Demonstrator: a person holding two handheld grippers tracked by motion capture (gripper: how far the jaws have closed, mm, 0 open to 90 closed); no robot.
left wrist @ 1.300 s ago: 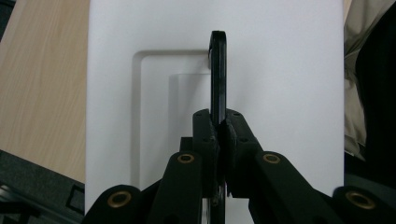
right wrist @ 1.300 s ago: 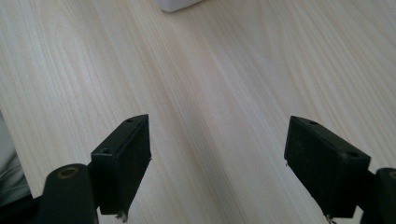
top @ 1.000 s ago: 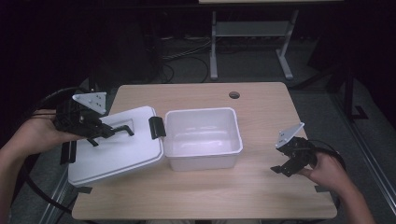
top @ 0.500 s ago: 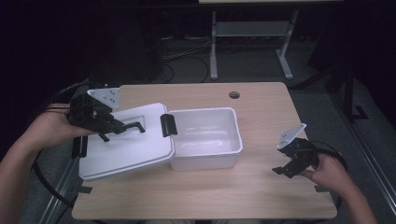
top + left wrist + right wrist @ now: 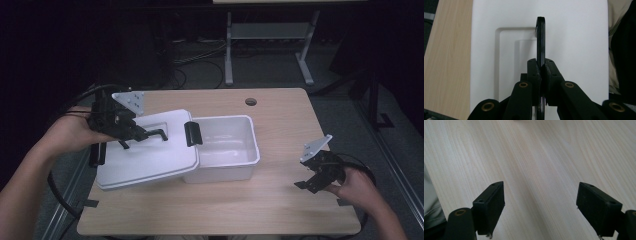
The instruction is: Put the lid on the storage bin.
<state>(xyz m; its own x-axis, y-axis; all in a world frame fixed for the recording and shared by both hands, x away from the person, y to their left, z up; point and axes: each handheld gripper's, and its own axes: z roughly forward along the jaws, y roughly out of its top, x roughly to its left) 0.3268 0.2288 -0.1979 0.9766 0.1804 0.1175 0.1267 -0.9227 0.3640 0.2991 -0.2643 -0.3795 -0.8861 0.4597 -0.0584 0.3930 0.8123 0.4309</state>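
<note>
At the left of the light wooden table, a flat white rectangular plastic lid is held by its thin black handle, on which the left gripper is clamped. The lid's right edge is seen overlapping the left rim of an open white rectangular plastic tub, and a black latch is seen at that edge. Well apart, at the table's right edge, the right gripper is held low above bare wood with its jaws spread wide and nothing between them.
</note>
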